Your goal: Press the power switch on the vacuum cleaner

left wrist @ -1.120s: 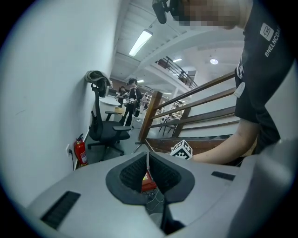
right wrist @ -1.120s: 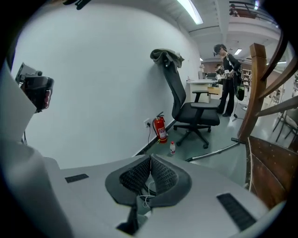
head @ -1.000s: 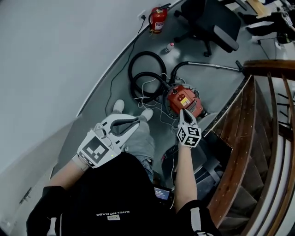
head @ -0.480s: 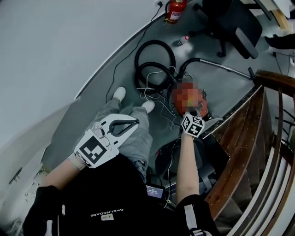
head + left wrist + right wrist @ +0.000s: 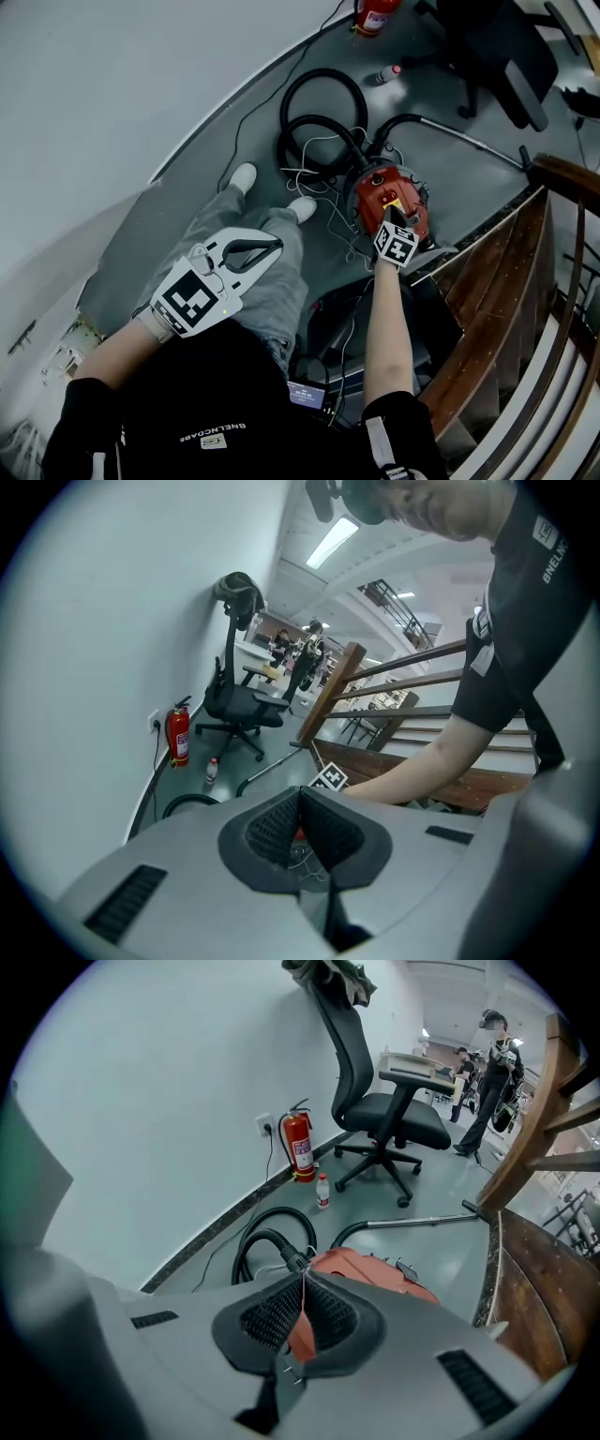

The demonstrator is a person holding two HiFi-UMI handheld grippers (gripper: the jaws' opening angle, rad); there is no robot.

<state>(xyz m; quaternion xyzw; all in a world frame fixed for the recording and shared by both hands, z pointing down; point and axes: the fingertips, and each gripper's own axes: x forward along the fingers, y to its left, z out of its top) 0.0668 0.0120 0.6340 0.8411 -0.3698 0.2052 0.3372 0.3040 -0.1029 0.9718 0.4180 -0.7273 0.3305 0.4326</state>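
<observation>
Down on the grey floor (image 5: pixel 469 186), the red vacuum cleaner (image 5: pixel 370 195) sits by the foot of the wooden staircase (image 5: pixel 487 309), its black hose (image 5: pixel 326 75) coiled just behind it. The right hand-held gripper (image 5: pixel 388 214) points at the cleaner's top, jaws closed to a narrow slit on nothing; whether its tips touch, I cannot tell. The left hand-held gripper (image 5: pixel 277 247) hangs well apart over the person's leg, jaws pressed together, empty.
</observation>
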